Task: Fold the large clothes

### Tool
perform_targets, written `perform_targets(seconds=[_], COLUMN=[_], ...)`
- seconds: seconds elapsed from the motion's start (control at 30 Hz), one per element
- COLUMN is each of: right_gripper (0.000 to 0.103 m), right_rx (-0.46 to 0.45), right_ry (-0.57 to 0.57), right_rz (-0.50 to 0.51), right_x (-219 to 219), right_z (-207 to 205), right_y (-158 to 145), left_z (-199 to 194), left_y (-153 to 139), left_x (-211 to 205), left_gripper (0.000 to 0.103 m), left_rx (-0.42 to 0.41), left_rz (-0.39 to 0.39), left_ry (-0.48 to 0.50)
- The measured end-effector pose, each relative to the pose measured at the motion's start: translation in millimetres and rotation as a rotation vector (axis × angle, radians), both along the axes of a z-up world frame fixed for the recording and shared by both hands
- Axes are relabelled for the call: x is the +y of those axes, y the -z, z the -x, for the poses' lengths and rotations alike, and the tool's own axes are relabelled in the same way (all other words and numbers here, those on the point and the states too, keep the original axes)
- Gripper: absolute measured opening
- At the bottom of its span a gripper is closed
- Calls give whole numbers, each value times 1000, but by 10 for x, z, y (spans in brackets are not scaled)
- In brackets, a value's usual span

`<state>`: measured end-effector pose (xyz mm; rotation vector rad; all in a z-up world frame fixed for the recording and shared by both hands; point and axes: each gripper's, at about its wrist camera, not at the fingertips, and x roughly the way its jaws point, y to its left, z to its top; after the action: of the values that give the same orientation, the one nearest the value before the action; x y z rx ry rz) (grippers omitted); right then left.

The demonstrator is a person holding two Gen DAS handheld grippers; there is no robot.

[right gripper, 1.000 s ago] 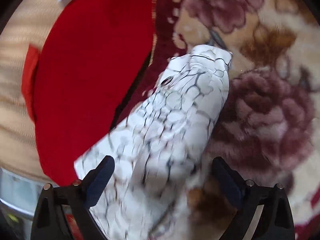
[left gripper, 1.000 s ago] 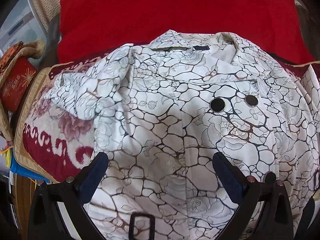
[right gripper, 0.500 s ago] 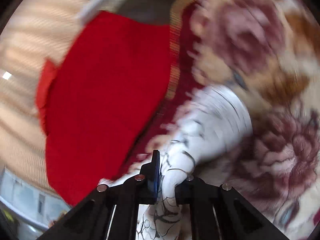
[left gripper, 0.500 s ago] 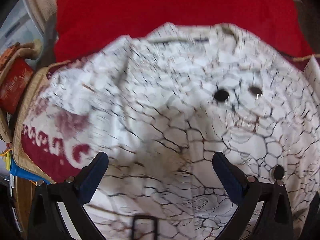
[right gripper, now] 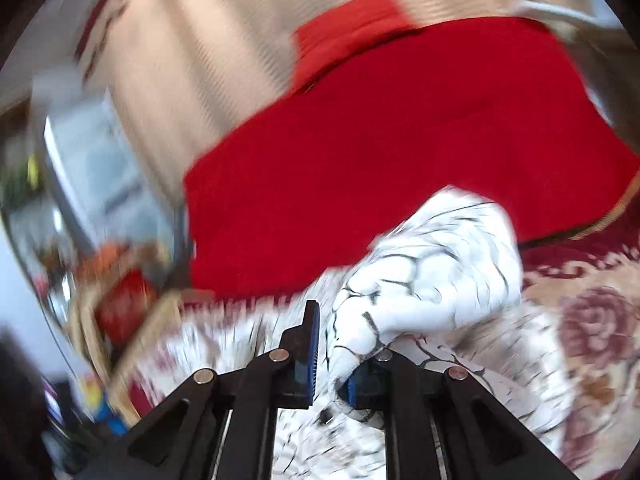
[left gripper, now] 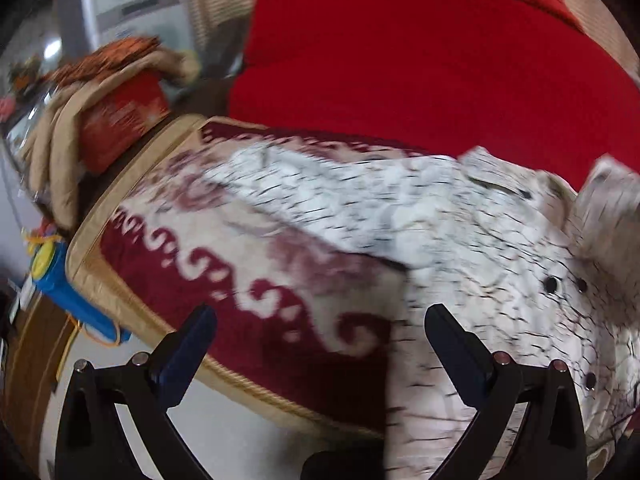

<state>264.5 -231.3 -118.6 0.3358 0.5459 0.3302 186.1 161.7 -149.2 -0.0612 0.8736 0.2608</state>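
A red blanket (left gripper: 420, 64) fills the far part of both views. In front of it a flowered cover (left gripper: 248, 280) in dark red and cream lies over the bed, its tan edge running down the left in the left wrist view. On that cover lies the white jacket (left gripper: 460, 232), marked with thin dark crackle lines and set with dark round buttons; it spreads from the middle of the left wrist view out to the right edge, below the red blanket. Left of the bed stands a red box (left gripper: 120, 120) draped with tan cloth, and lower down a blue container (left gripper: 72, 296) with a yellow cap.

The left gripper (left gripper: 320, 344) has its fingers wide apart, with nothing pinched; it hangs over the edge of the flowered cover, the jacket just under its right finger. The right gripper (right gripper: 332, 360) is clamped on a bunched fold of the jacket, its jaws easing slightly apart while the cloth remains between the blue pads. The gathered white cloth (right gripper: 432, 276) rises beyond the fingers. Both views are blurred.
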Motion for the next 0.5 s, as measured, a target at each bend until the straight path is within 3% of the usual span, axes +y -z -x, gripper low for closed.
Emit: perform_targets(seconds=[0.03,0.07,0.1,0.13,0.3,0.4,0.5], right_gripper=[20,35,65,76,79,79,79], right_rx=[39,83,131,185,268,218,123], right_ry=[-49,-99,-150,-209,-383,-444,-364], right_rz=[56,100,134,162,196,151,63], right_x=[293,507,692,897,1255,1125,658], right_z=[-11,-72,-134,-171,-49,169,256], right_y=[84,208,338,484,959,915,719], left_z=[17,37,48,49,63,37,-22], left_y=[25,51,68,96,172,160,135], left_x=[80,178,227,296,418,324,100], left_gripper=[103,103,103,103,103,103,103], left_rx=[2,7,9,11,25,21,20], left_rz=[9,19,24,32,69,95,81], left_ry=[-15,-34,-44,-55,-71,-39,20])
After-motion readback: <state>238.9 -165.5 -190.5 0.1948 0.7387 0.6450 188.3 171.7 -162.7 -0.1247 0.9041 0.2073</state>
